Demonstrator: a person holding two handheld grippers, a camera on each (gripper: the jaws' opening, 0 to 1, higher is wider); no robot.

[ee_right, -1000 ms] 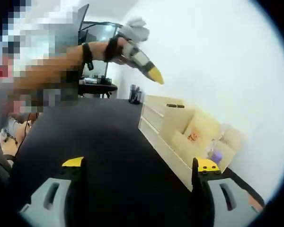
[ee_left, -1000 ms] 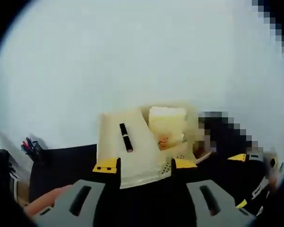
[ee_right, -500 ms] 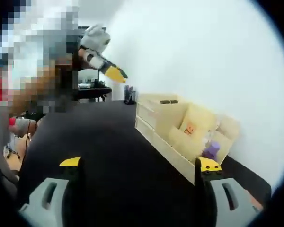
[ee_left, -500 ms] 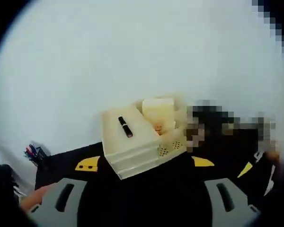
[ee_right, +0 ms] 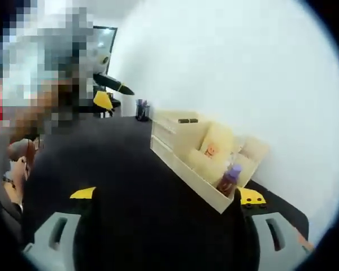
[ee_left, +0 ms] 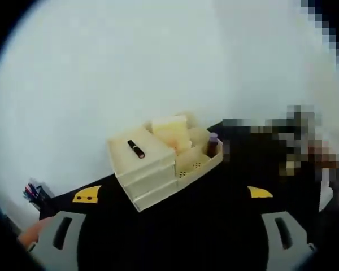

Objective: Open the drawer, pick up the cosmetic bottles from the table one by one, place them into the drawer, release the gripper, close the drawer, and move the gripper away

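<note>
A cream drawer unit [ee_left: 144, 172] stands on the black table [ee_left: 214, 226] against a white wall, its drawer fronts looking flush. A small dark tube [ee_left: 135, 148] lies on its top. Beside it, an open cream organiser tray [ee_right: 195, 176] holds cream packets [ee_right: 210, 148] and a brown bottle with a purple cap [ee_right: 229, 179], also seen as the bottle [ee_left: 213, 144] in the left gripper view. My left gripper [ee_left: 173, 194] is open and empty, well short of the unit. My right gripper [ee_right: 167, 195] is open and empty, its right jaw near the tray's corner. The left gripper [ee_right: 114, 95] hangs above the table's far end.
A cup of pens [ee_right: 141, 110] stands at the far table corner, seen too as the pens [ee_left: 33, 191] in the left gripper view. A dark monitor [ee_right: 104, 42] is behind it. A person's arm crosses the left of the right gripper view. Bare black table [ee_right: 118, 169] lies before the drawer unit.
The left gripper's jaws have spread wider and its view has drawn back from the drawer unit. The right gripper has come closer to the tray, bringing the purple-capped bottle near.
</note>
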